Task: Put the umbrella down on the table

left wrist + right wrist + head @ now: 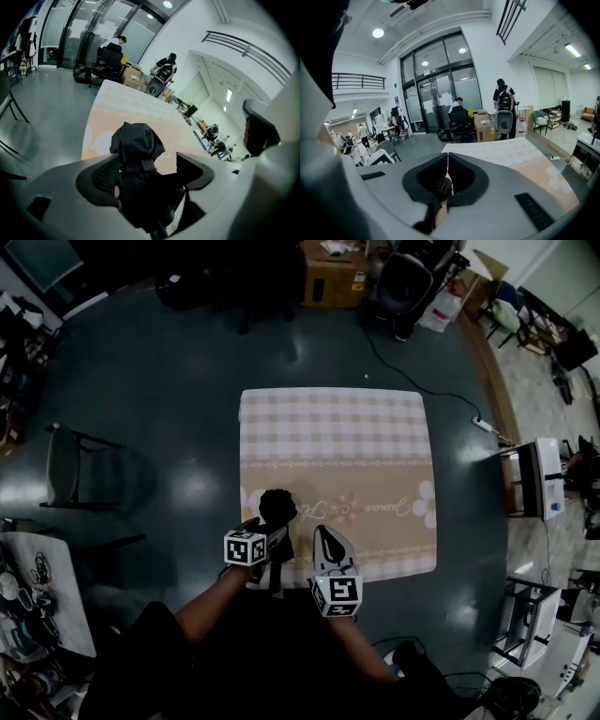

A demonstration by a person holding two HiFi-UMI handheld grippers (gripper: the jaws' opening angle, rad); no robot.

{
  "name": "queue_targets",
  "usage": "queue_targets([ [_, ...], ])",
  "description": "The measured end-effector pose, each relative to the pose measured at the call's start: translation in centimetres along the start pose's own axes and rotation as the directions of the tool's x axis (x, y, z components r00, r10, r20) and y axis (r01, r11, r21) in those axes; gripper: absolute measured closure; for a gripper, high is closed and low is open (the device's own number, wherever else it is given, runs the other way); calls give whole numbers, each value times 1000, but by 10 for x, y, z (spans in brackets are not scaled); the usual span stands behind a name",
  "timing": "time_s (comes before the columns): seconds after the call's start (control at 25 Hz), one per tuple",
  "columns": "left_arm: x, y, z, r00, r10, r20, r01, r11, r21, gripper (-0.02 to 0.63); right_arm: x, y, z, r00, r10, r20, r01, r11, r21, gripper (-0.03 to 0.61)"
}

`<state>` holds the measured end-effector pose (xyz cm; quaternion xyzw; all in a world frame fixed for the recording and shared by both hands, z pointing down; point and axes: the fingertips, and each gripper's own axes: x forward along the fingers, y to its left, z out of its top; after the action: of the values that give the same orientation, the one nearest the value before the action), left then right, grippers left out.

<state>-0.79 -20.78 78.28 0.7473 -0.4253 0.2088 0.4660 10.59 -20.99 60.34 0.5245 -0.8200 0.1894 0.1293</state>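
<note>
A black folded umbrella (277, 506) stands up out of my left gripper (274, 532), which is shut on it over the near edge of the table (337, 437). In the left gripper view the bunched black fabric of the umbrella (136, 145) fills the space between the two jaws of that gripper (147, 161). The table's checked and beige cloth (126, 108) stretches away beyond it. My right gripper (323, 532) sits just right of the umbrella, apart from it. Its jaw tips meet (447, 157) with nothing between them, and the table (511, 154) lies ahead.
A chair (66, 465) stands left of the table on the dark floor. A cluttered white table (37, 596) is at the near left. A cardboard box (333, 277) sits beyond the far edge. A cable with a power strip (483, 425) and a white cart (544, 479) are to the right.
</note>
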Motion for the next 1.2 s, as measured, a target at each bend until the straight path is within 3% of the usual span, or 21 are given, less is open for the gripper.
queue_targets([
  [0.2,-37,-38,18,993,-65,103,61,998,34,233,-20,7,16,999,-15,31,15,1000,-13,561],
  [0.36,-70,-83,27,969,-201,146,176,971,164,235,-38,19,28,998,-18,68,20,999,-32,561],
  [0.48,-109,-117,38,916,-341,212,273,915,296,235,-48,36,32,995,-38,95,43,998,-46,561],
  [0.6,-151,-144,51,871,-399,287,271,877,397,244,-64,52,41,990,-59,124,64,997,-38,561],
  [0.72,-192,-171,65,803,-484,347,296,830,473,278,-81,65,53,985,-85,153,92,995,-40,561],
  [0.8,-213,-182,69,771,-520,368,289,800,525,328,-90,72,57,978,-118,171,127,991,-42,561],
  [0.96,-247,-198,65,733,-563,383,247,744,621,438,-110,89,66,962,-161,221,172,985,-29,561],
  [1.08,-264,-199,67,735,-533,420,221,774,594,559,-120,105,73,952,-173,253,187,982,-29,561],
  [1.2,-276,-195,69,736,-504,452,199,799,567,595,-122,123,75,948,-177,266,196,980,-45,560],
])
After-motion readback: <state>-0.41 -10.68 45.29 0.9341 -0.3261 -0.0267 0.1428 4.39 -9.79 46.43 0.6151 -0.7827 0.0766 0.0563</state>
